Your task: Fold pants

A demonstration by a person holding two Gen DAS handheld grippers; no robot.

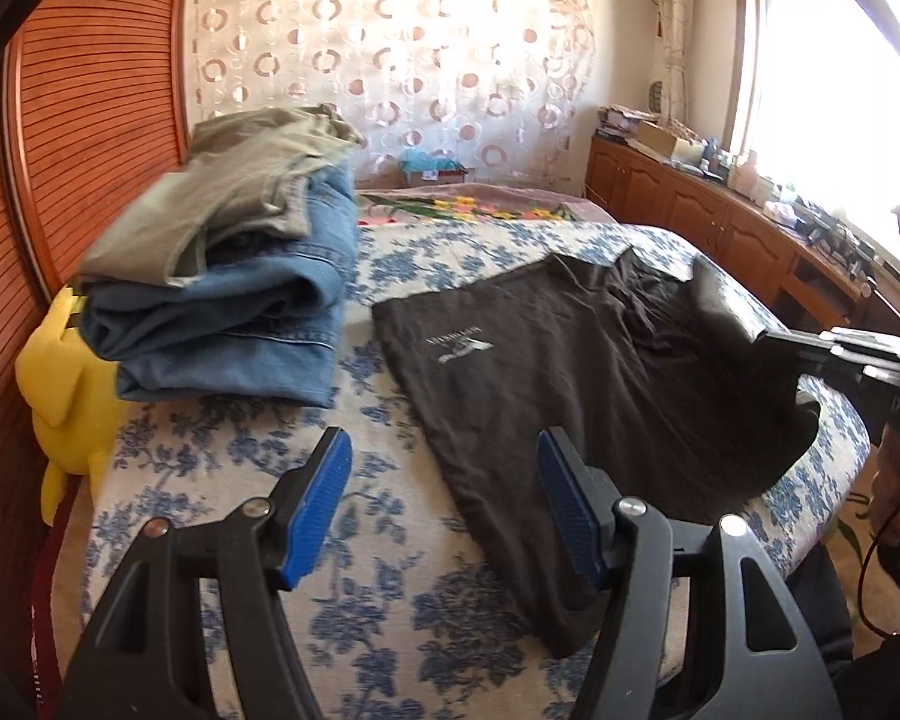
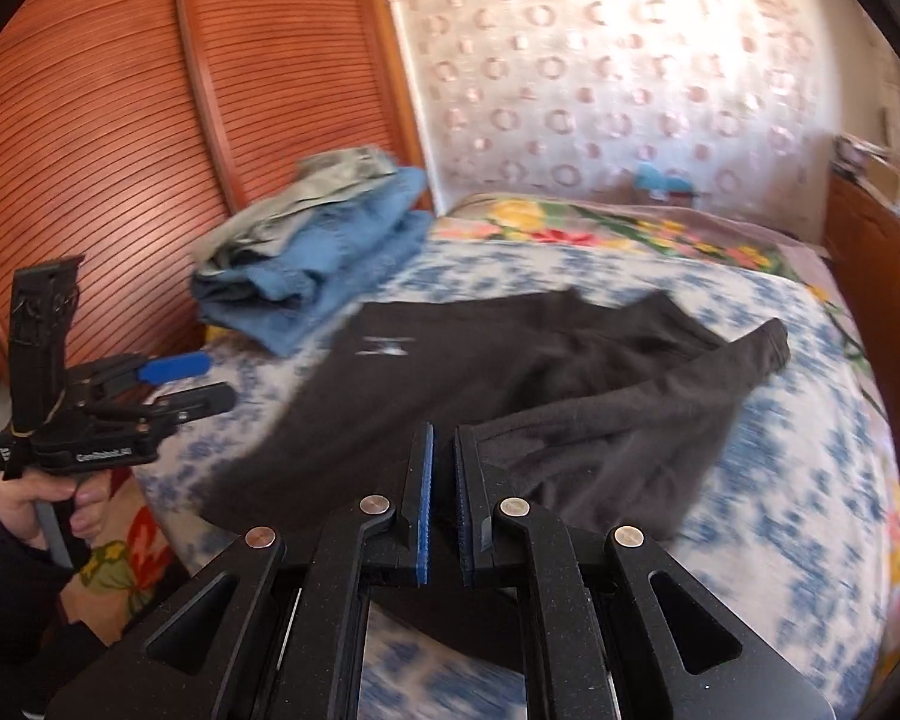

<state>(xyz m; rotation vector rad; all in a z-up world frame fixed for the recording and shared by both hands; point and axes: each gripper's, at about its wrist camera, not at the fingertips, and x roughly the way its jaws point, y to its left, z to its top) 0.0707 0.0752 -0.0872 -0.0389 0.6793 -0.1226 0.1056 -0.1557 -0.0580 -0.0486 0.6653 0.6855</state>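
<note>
One pair of black cotton pants (image 1: pixel 576 372) is lying mid-frame on the blue-flowered bedspread (image 1: pixel 390 618).
Right gripper (image 2: pixel 444 498) is pinching its hem; left gripper (image 1: pixel 444 516) is hanging released; two folded garments (image 1: pixel 228 288) are sitting upper left.

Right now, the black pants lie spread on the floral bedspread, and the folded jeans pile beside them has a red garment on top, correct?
Not quite: the garment topping the jeans is grey-green, as the left wrist view shows. The black pants do lie spread on the floral bedspread.

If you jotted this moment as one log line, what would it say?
task: fold pants | left gripper: open, empty | right gripper: shut on black pants | folded stack: beside, on bed
</note>
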